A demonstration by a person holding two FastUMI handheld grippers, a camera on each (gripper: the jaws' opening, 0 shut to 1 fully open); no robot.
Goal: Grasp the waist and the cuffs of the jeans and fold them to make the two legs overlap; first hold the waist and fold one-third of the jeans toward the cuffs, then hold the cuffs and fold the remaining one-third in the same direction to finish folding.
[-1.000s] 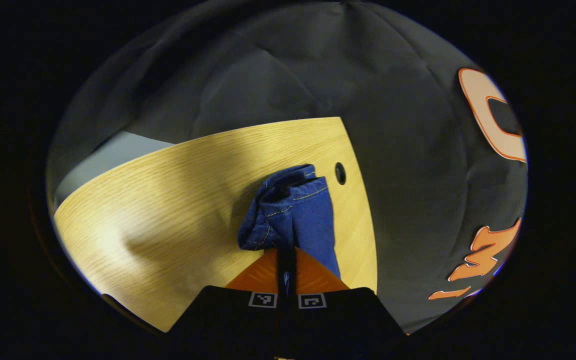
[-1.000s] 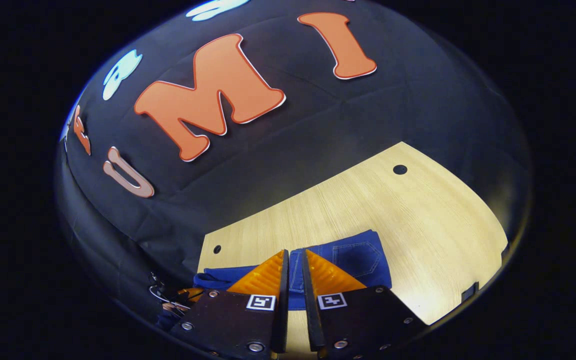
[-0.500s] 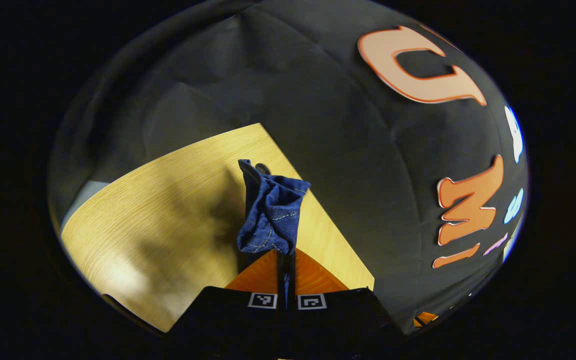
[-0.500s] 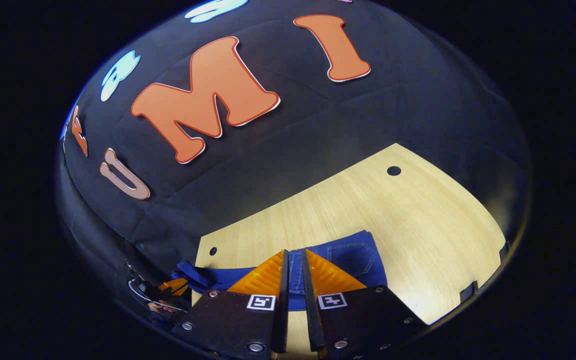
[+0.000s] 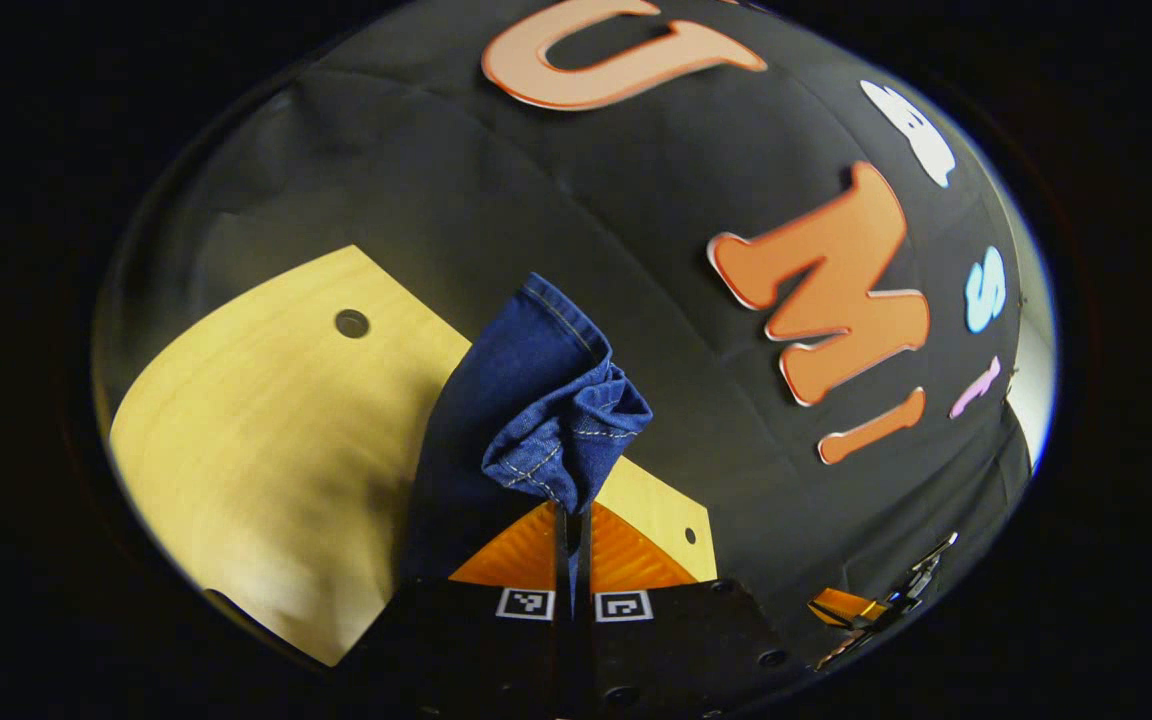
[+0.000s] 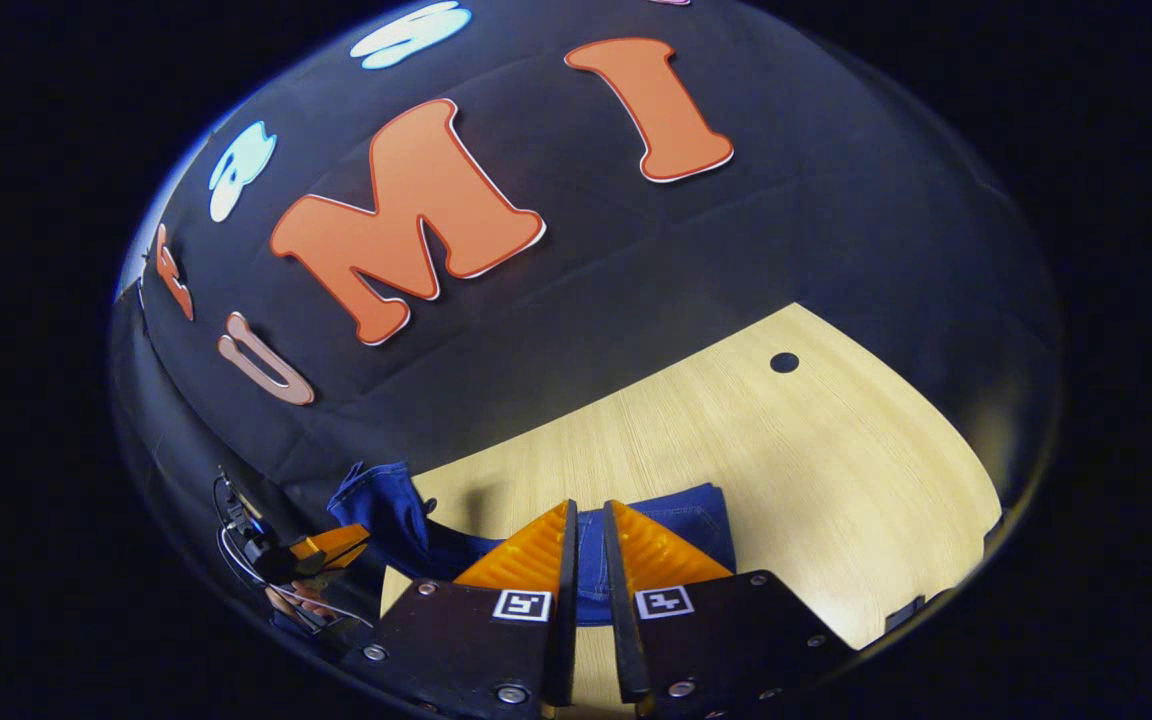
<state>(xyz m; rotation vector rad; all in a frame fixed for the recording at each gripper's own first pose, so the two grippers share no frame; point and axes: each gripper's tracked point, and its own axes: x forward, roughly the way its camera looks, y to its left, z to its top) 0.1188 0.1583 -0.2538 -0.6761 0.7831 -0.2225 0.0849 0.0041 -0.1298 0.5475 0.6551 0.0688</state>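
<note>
Blue jeans lie along the wooden table [image 6: 786, 450]. My left gripper [image 5: 572, 515] is shut on the bunched cuffs [image 5: 546, 420] and holds them in the air, the leg hanging down to its left. In the right gripper view the waist end [image 6: 701, 515] with a back pocket lies flat on the table. My right gripper [image 6: 588, 510] is shut on the denim at that end, fabric showing between its fingers. The raised cuffs [image 6: 381, 505] and the left gripper [image 6: 331, 548] show at the lower left of that view. The right gripper [image 5: 851, 608] appears far off, low right, in the left gripper view.
The table [image 5: 266, 420] has a round cable hole [image 5: 351, 323] near one corner, another hole [image 6: 784, 362] at the far right, and a small hole [image 5: 689, 535] by its back edge. The black cloth wall hangs close behind the table.
My left gripper has lifted the cuffs off the table and swung toward the right gripper. The jeans' leg now rises from the table at that end. The right gripper has barely moved.
</note>
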